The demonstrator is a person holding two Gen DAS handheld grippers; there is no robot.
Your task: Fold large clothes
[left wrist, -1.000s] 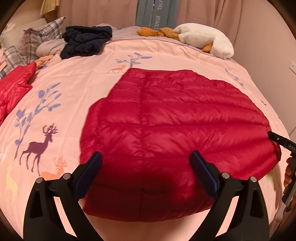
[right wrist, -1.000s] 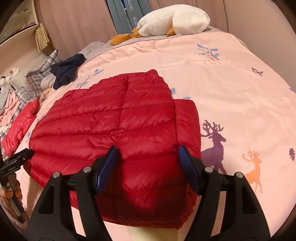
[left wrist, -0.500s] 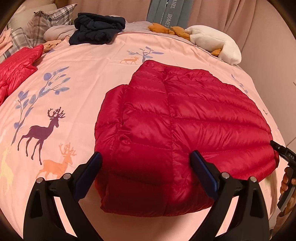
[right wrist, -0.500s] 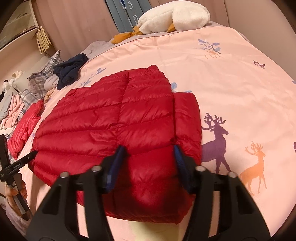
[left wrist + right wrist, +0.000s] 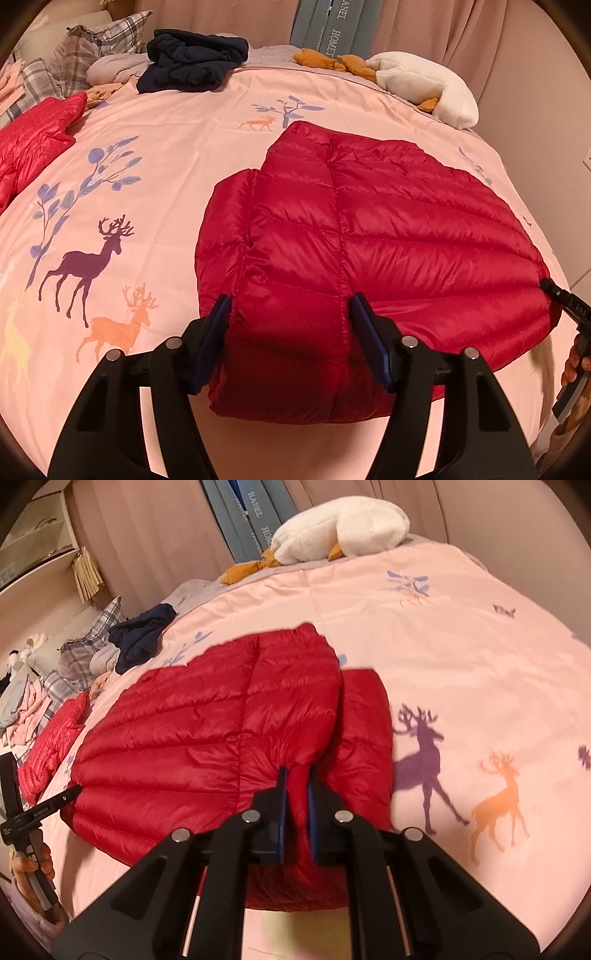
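Right gripper (image 5: 295, 794) has just clamped the jacket (image 5: 207, 731) hem; left gripper (image 5: 291, 332) is closing around its corner, not yet pinching. Fold lift imminent, likely.

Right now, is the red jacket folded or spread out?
Folded: the jacket has a sleeve tucked underneath its edge.

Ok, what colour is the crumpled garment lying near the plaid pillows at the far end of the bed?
Dark navy blue: the crumpled garment, clearest in the left wrist view.
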